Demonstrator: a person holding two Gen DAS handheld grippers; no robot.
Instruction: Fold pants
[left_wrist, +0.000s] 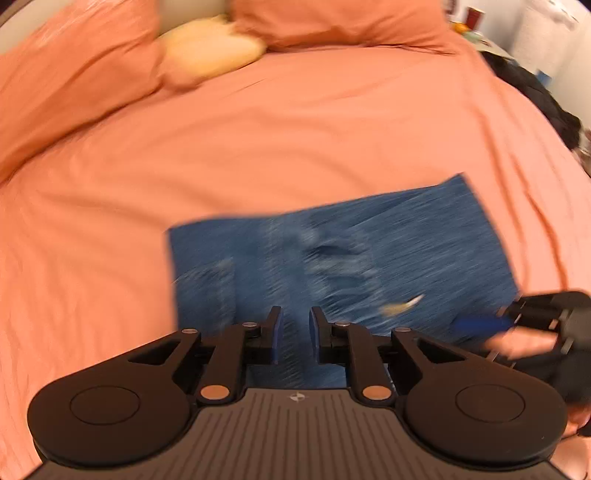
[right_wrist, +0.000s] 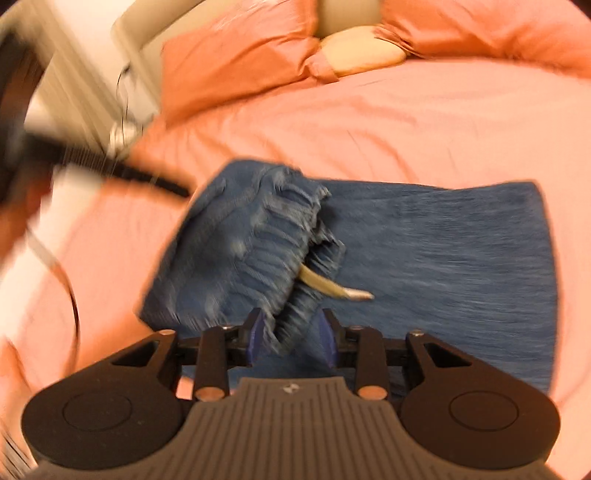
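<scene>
Salmon bedding (left_wrist: 258, 147) is lying under the folded pants (left_wrist: 351, 251), which are resting flat just ahead of both grippers. Left gripper (left_wrist: 295, 332) is hovering over the near edge, fingers spread, gripping nothing. Right gripper (right_wrist: 293, 338) is spreading its fingers (right_wrist: 255, 332) around the bunched waistband (right_wrist: 288, 236), cream drawstring (right_wrist: 332, 288) trailing out; contact is blurred.

No readable text, label, brand name or number can be made out in either view; only a small, wordless white emblem is seen printed on the ribbed grey body of the left gripper (left_wrist: 294, 338) and of the right gripper (right_wrist: 292, 338).
</scene>
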